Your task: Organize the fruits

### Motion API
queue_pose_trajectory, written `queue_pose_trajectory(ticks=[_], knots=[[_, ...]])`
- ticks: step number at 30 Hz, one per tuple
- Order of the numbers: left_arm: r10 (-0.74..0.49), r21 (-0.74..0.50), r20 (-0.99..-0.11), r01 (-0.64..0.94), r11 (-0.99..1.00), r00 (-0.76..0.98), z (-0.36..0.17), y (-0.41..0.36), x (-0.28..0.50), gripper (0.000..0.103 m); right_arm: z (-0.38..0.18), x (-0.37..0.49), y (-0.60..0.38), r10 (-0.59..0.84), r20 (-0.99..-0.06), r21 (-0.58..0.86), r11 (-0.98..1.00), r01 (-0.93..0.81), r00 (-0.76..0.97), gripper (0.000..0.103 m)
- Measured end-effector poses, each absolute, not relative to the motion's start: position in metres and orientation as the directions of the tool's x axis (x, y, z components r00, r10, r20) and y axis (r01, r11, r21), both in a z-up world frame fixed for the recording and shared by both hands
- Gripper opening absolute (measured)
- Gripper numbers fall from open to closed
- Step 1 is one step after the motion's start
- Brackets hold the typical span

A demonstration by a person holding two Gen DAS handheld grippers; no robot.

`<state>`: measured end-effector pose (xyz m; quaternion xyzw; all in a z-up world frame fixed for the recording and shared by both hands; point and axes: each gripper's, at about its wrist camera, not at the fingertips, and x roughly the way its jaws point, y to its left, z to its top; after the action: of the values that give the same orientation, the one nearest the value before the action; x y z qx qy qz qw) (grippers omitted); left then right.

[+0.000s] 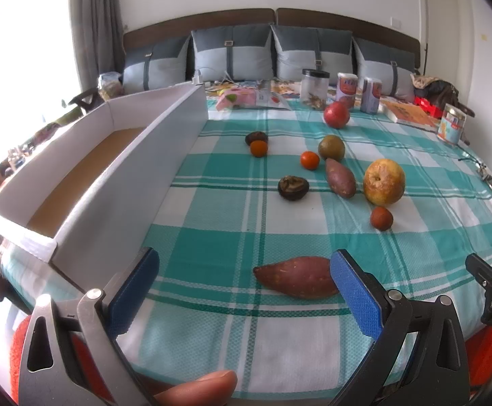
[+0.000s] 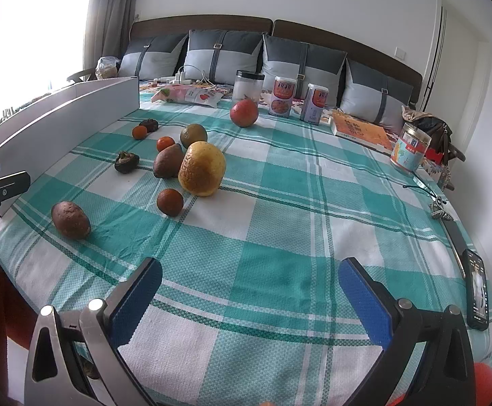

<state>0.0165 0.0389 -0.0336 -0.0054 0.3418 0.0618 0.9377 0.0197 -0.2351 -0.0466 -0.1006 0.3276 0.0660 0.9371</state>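
Several fruits lie on a teal checked cloth (image 1: 232, 237). A sweet potato (image 1: 296, 275) lies just ahead of my open, empty left gripper (image 1: 244, 267), near its right finger (image 1: 354, 291). Farther off are a second sweet potato (image 1: 340, 177), a big yellow fruit (image 1: 384, 181), a small brown fruit (image 1: 381, 217), a dark wrinkled fruit (image 1: 292, 187), two small oranges (image 1: 309, 160), a green fruit (image 1: 331, 148) and a red fruit (image 1: 336, 115). A white cardboard box (image 1: 117, 182) stands at the left, empty. My right gripper (image 2: 250, 282) is open and empty over bare cloth, with the yellow fruit (image 2: 202, 168) and near sweet potato (image 2: 70, 220) ahead to the left.
A clear jar (image 1: 314, 89), two cans (image 1: 357, 91), a book (image 2: 361, 130), a printed jar (image 2: 411, 150) and snack packets (image 2: 188, 94) line the far side before grey cushions. A phone (image 2: 478, 292) and keys (image 2: 440, 208) lie at the right edge.
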Motion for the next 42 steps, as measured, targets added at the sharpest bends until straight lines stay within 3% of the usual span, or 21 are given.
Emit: queue_pose_trajectory(ticks=[42], knots=[[0.121,0.030,-0.644,-0.133,0.991,0.756,-0.0350,0.0448,0.0172,0.102,-0.0476,0.0200,-0.2339,0.059,-0.631,-0.143,0.971,-0.191,0.773,0.103]])
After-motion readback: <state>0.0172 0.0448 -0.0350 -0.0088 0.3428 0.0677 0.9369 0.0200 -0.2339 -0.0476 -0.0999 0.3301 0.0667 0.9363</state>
